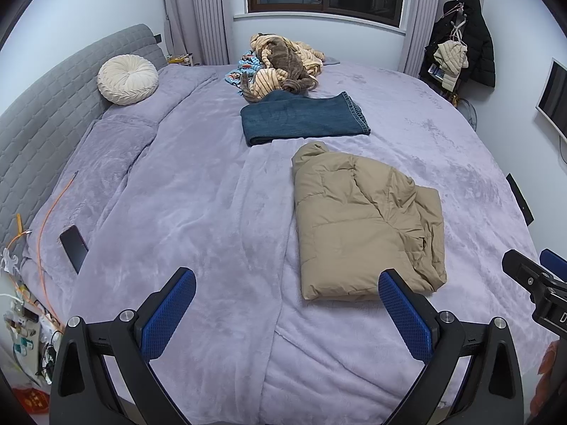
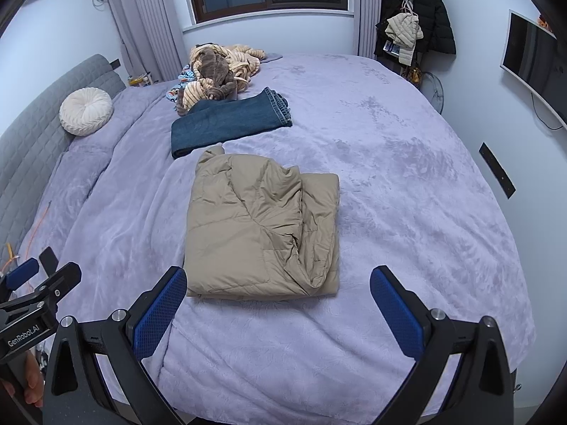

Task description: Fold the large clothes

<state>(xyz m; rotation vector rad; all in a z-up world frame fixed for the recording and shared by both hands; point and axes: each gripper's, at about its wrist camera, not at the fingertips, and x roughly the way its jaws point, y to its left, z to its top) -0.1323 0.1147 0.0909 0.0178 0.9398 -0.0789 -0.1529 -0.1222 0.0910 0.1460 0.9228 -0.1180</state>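
A tan puffer jacket [image 1: 365, 226] lies folded in a rough rectangle on the lilac bed cover [image 1: 177, 194]; it also shows in the right wrist view [image 2: 262, 226]. Behind it lie folded blue jeans [image 1: 301, 118] [image 2: 226, 122] and a heap of striped and brown clothes [image 1: 283, 67] [image 2: 216, 71]. My left gripper [image 1: 287, 294] is open and empty, above the cover just left of the jacket's near edge. My right gripper [image 2: 278, 292] is open and empty, in front of the jacket's near edge.
A round cream cushion [image 1: 127, 79] leans on the grey headboard [image 1: 42, 113]. A black phone [image 1: 73, 248] and an orange cable [image 1: 53, 205] lie at the bed's left edge. Coats hang on a rack [image 2: 414, 24] at the far right, beside a wall screen [image 2: 531, 60].
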